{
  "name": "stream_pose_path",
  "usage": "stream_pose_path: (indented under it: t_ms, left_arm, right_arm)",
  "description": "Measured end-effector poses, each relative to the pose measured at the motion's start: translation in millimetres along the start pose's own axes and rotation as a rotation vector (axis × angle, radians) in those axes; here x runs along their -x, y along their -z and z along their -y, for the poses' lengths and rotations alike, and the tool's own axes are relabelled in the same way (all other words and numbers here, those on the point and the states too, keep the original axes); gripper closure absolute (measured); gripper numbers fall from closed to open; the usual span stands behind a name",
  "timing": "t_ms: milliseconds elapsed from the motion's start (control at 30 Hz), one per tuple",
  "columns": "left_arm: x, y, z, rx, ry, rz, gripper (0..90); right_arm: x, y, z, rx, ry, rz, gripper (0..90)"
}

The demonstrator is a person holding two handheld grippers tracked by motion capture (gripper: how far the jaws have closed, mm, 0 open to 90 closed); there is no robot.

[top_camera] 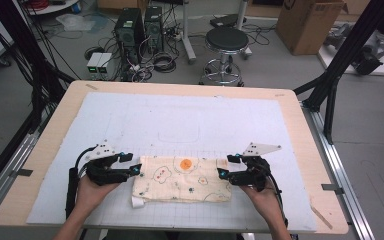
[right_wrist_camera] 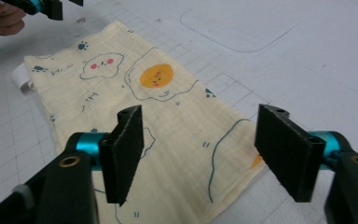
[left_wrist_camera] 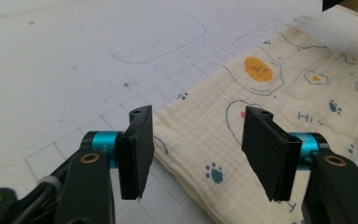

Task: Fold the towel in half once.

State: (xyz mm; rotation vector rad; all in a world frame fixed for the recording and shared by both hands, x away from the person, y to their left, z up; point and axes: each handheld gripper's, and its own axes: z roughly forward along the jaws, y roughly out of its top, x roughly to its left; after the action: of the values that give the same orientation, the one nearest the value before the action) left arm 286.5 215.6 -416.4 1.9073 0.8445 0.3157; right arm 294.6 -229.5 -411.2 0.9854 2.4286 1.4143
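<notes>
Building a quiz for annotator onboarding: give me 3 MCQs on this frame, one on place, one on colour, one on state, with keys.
1. Where does the folded cloth lie on the white mat?
A. at the far edge
B. near the person's edge, between the two grippers
C. hanging off the table's left side

2. What colour is the round yolk printed on the cloth?
A. orange
B. purple
C. green

3. How do the left gripper and right gripper stand?
A. both clamped on the cloth
B. only the left clamped on it
C. both open, nothing pinched

Key:
1 B: the high view shows the cloth on the near part of the mat, one gripper at each end.
2 A: the egg's centre is orange in all views.
3 C: in each gripper view the jaws stand apart above the cloth, pads off it.
</notes>
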Motion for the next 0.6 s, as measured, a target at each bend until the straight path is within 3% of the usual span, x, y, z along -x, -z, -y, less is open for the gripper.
stream_pose_path:
  t_ms: [167, 500, 600]
  left_arm:
    - [3.0, 6.2, 1.8, 0.019, -0.001, 0.002, 38.5]
    - [9.2, 9.1, 2.5, 0.034, -0.019, 0.012, 35.1]
    - [10.6, 7.1, 2.8, 0.031, -0.031, 0.012, 35.0]
  right_arm:
    - [-7.3, -0.3, 3.7, -0.010, 0.046, 0.011, 26.5]
    - [-8.2, 5.4, 5.4, 0.020, 0.036, 0.014, 24.6]
    - [-9.3, 2.9, 5.7, 0.004, 0.039, 0.022, 24.7]
